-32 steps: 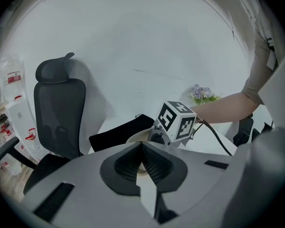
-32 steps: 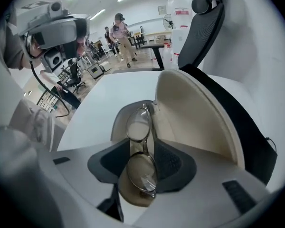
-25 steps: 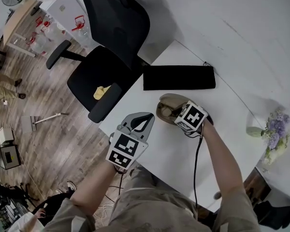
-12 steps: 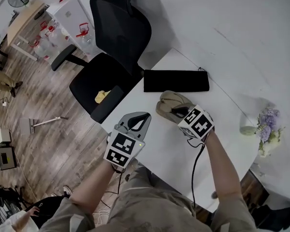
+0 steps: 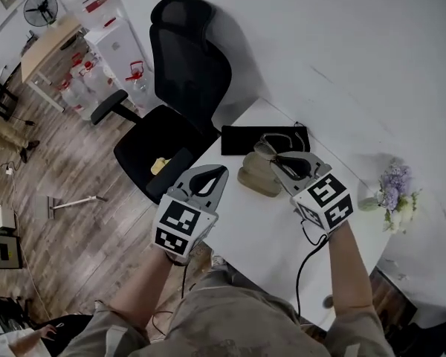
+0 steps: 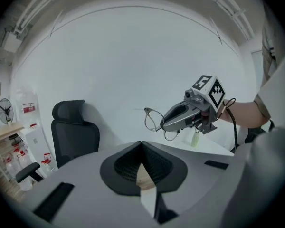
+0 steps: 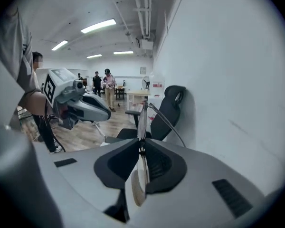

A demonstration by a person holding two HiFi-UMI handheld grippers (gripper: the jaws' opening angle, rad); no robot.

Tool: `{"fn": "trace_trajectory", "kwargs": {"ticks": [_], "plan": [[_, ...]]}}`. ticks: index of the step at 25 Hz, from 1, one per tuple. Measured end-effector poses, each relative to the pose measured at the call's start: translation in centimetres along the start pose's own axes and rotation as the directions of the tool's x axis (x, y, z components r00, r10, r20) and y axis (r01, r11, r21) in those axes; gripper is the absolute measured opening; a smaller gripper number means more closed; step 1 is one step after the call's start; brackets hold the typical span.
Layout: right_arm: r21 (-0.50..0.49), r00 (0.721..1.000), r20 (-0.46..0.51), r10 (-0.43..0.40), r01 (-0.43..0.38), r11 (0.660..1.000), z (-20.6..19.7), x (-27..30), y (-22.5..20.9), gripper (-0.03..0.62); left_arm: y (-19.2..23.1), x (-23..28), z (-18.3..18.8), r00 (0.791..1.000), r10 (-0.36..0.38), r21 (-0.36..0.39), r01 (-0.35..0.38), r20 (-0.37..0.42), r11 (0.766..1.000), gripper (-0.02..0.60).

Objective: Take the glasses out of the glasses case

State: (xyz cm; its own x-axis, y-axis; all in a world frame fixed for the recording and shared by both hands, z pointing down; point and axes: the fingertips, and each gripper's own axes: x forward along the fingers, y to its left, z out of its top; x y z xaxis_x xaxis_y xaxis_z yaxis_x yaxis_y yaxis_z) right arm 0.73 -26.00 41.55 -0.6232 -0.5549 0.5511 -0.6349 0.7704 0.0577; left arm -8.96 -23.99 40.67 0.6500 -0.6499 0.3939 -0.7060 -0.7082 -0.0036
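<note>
On my right gripper (image 5: 273, 157) the jaws have just been closing and now pinch the thin wire-framed glasses (image 7: 142, 118), held clear of the open tan glasses case (image 5: 256, 175) on the white desk (image 5: 267, 229). On my left gripper (image 5: 223, 172) the jaws meet, empty.

A black office chair (image 5: 180, 88) stands at the far left of the white worktop (image 5: 260, 229). A small yellow thing (image 5: 159, 165) lies on its seat. A flat black pouch (image 5: 256, 140) lies at the far edge of the worktop. Purple flowers (image 5: 392, 188) stand at the right. The floor (image 5: 67, 222) is wood. A fan (image 5: 41, 7) stands far off at the left.
</note>
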Motion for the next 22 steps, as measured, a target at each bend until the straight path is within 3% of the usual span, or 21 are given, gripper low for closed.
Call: {"fn": "trace_trajectory", "kwargs": {"ticks": [5, 13, 19, 22], "plan": [[0.006, 0.978, 0.192, -0.086, 0.086, 0.996, 5.8, -6.2, 0.5, 0.058, 0.9, -3.1, 5.0, 0.992, 0.061, 0.036, -0.066, 0.107, 0.997, 0.014], [0.020, 0.893, 0.411, -0.183, 0.192, 0.981, 11.1, -15.5, 3.6, 0.058, 0.0, -8.2, 10.5, 0.968, 0.097, 0.111, -0.126, 0.230, 0.986, 0.014], [0.097, 0.843, 0.483, -0.235, 0.215, 0.972, 11.3, -19.9, 4.9, 0.058, -1.8, -11.1, 13.1, 0.943, 0.089, 0.150, -0.143, 0.321, 0.978, 0.015], [0.107, 0.849, 0.467, -0.248, 0.225, 0.969, 10.1, -20.6, 5.6, 0.058, -2.5, -12.1, 13.4, 0.938, 0.091, 0.138, -0.144, 0.334, 0.980, 0.014]]}}
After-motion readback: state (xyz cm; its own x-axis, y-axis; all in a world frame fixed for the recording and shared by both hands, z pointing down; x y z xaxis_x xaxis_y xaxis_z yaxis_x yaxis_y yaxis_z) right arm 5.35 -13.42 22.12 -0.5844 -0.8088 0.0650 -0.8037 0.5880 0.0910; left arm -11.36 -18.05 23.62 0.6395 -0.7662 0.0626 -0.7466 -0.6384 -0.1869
